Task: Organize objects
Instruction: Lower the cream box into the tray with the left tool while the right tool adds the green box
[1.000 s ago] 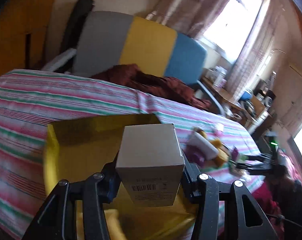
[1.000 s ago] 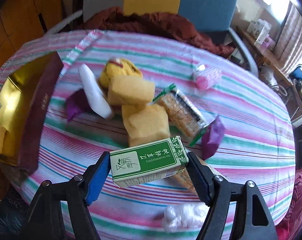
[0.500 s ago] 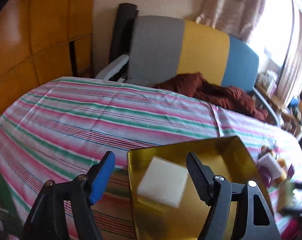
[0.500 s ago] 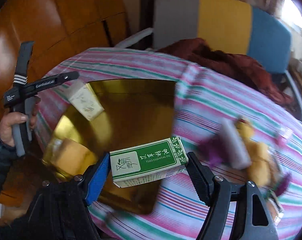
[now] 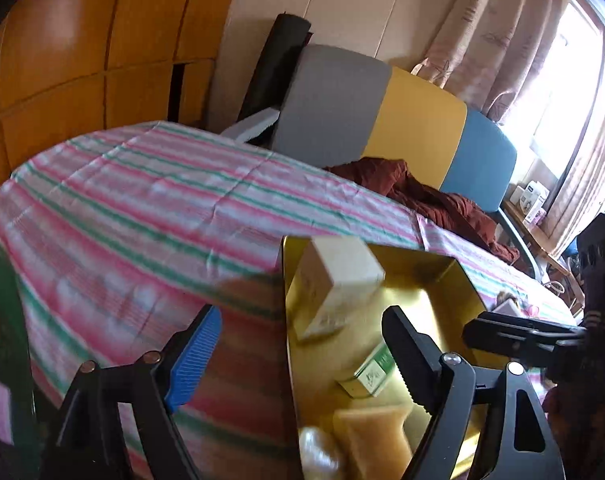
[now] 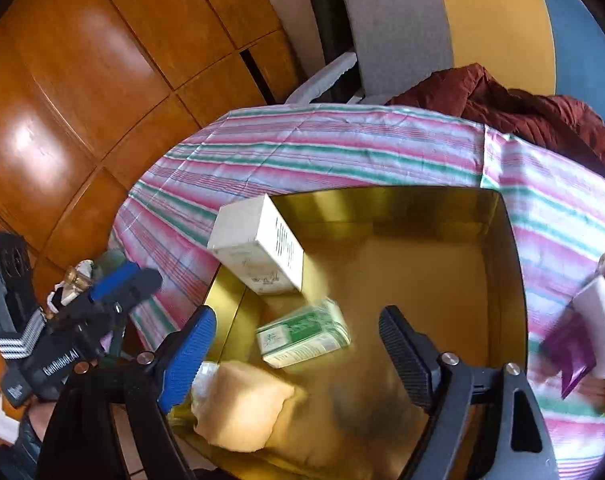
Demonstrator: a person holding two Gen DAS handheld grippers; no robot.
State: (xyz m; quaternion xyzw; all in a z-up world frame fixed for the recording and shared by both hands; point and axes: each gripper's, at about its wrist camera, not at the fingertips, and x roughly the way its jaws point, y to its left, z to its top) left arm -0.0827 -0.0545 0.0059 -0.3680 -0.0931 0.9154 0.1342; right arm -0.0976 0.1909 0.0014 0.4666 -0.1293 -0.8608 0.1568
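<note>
Hovering over the gold tray, the right gripper has its jaws spread wide and nothing between them. Directly below, the green-and-white box lies flat on the tray floor, blurred. The white box leans in the tray's far left corner, tilted against the rim. A yellow sponge sits at the near left end of the tray, with a clear crinkly wrapper just beside it.

Over on the left side, the left gripper is spread open as well, empty, straddling the tray's left wall, with the blue-padded finger out over the striped tablecloth. From the right wrist view that same gripper shows just off the tray's left edge.

Out on the cloth to the right of the tray, a white tube and a purple packet lie touching. Behind the table stands a grey, yellow and blue chair with a dark red cloth heaped on its seat.
</note>
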